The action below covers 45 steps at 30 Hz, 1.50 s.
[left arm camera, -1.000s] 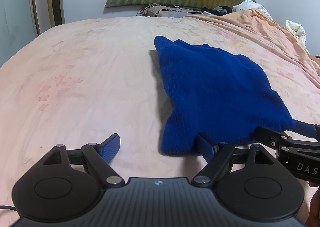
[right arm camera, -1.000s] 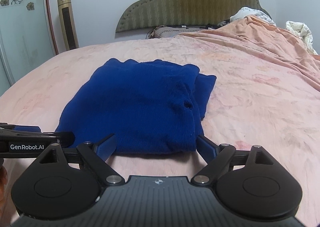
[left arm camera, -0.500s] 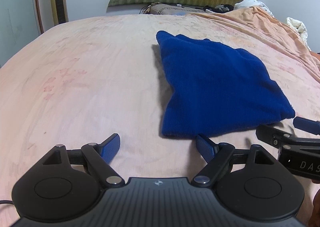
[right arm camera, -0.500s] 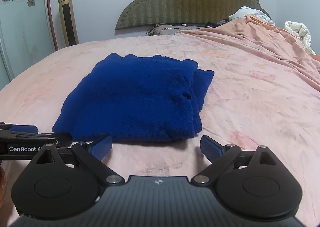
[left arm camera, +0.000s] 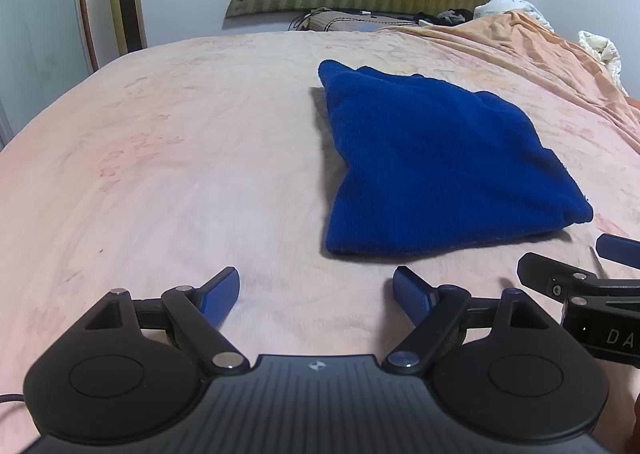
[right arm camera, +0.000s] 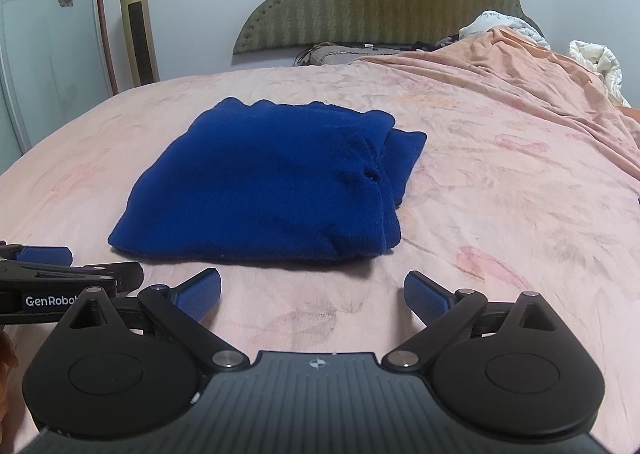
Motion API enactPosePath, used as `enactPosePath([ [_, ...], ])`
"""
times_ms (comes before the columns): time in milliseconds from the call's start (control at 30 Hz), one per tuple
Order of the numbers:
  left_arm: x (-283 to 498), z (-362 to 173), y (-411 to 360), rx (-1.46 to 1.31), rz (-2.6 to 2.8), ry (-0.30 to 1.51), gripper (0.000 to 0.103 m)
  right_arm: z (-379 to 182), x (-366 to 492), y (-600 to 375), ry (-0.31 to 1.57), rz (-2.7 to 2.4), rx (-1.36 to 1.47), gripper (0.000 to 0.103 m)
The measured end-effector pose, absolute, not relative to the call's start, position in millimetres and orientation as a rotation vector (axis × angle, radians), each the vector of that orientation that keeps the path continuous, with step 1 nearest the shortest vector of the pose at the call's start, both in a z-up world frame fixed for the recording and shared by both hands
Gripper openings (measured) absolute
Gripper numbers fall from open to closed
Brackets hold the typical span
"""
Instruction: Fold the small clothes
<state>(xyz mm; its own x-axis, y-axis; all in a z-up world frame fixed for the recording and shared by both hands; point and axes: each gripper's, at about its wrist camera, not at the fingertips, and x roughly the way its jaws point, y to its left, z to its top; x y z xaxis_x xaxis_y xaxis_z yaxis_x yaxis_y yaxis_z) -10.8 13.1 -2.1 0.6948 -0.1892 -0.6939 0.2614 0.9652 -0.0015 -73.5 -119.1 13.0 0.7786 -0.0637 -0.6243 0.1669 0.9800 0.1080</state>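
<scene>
A blue knitted garment [left arm camera: 432,166] lies folded into a thick rectangle on the pink bed sheet [left arm camera: 180,174]; it also shows in the right wrist view [right arm camera: 272,186]. My left gripper [left arm camera: 316,294] is open and empty, just short of the garment's near left corner. My right gripper [right arm camera: 312,292] is open and empty, a little before the garment's near edge. Neither touches the cloth. Each gripper's fingers show at the edge of the other's view: the right one [left arm camera: 580,274] and the left one [right arm camera: 68,266].
A green padded headboard [right arm camera: 380,2] stands at the far end with pillows below it. A rumpled orange blanket [right arm camera: 520,66] and white bedding [right arm camera: 596,58] lie at the right. A gold tower fan [right arm camera: 138,22] stands by the left wall.
Both grippers have drawn back from the garment's near edge and now stand apart from it. The garment lies still, folded.
</scene>
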Motion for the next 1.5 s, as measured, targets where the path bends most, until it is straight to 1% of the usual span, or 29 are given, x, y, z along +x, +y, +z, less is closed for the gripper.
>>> enactPosePath([
  [233, -13.8, -3.6, 12.2, 0.115, -0.243, 0.751, 0.085, 10.7, -76.6, -119.0, 0.674, -0.128, 0.172, 0.100],
  [333, -14.5, -5.8, 11.1, 0.130, -0.227, 0.733, 0.094, 8.6, -76.2, -119.5, 0.681, -0.122, 0.178, 0.103],
  [367, -14.9, -6.7, 10.9, 0.134, -0.219, 0.727, 0.098, 7.9, -75.9, -119.8, 0.683, -0.120, 0.181, 0.103],
  [567, -14.5, -12.0, 15.2, 0.107, -0.210, 0.716, 0.103, 2.7, -72.3, -123.4, 0.695, -0.120, 0.196, 0.103],
  [1500, -17.2, -16.0, 19.7, 0.096, -0.218, 0.702, 0.103, -5.3, -73.3, -118.9, 0.682, -0.125, 0.181, 0.103],
])
